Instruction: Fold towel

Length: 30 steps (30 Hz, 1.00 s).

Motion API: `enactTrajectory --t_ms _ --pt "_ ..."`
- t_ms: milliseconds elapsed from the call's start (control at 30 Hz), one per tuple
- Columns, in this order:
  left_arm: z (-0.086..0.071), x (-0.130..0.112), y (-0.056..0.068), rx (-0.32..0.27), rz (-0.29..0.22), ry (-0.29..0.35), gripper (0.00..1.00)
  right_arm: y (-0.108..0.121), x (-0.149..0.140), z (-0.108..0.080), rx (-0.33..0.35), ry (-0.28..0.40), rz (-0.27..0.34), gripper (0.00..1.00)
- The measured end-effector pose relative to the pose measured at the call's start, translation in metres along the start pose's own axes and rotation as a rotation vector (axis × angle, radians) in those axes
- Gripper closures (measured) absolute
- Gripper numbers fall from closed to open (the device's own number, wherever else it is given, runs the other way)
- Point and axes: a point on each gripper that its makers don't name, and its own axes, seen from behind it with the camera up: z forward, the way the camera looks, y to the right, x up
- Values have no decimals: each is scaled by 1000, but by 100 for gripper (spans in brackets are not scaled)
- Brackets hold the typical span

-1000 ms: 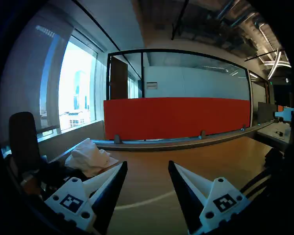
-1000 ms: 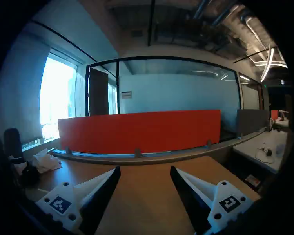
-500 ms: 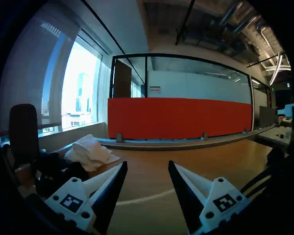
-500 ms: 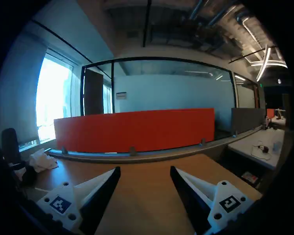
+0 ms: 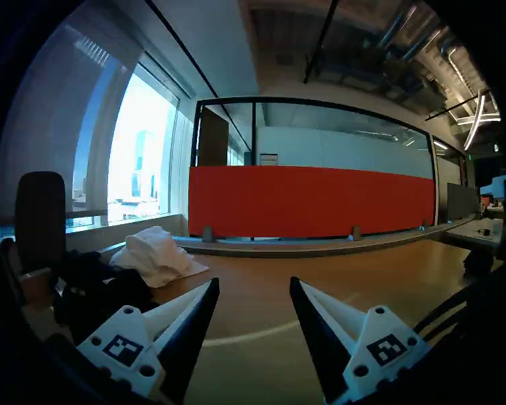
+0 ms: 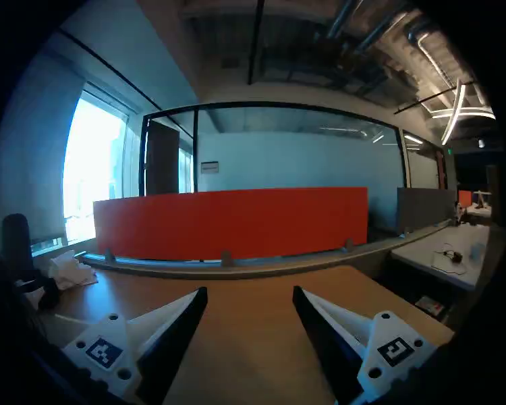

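Found left gripper [image 5: 253, 280] and right gripper [image 6: 249, 289] each with fingers spread apart and gripping nothing, low over the wooden desk [image 6: 253, 324] on the near side of the red partition [image 5: 310, 201]. Located crumpled white towel [image 5: 152, 253] unfolded on that desk, near the partition's left end, well apart from both grippers.

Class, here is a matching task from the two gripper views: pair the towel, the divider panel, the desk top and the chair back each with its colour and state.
Column one:
1. towel
2. divider panel
3. desk top
4. chair back

Column two:
a. black, upright at the far left
b. white, crumpled in a heap
c. red, standing along the desk's far edge
d. brown wood, flat

Pairs: 1-b; 2-c; 3-d; 4-a
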Motion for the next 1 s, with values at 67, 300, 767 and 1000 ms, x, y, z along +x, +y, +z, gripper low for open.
enactTrajectory --t_ms 67,300,767,1000 --pt "0 -5 -1 1 -1 0 24 1 -2 0 -1 3 -1 2" --pt "2 -19 -1 2 -2 -1 24 9 -7 -1 -5 11 -2 2" --pt "3 -27 -5 12 11 -4 24 10 -4 1 -1 21 2 2" --pt "5 -27 -2 8 27 -5 24 12 -3 5 -5 25 -4 2"
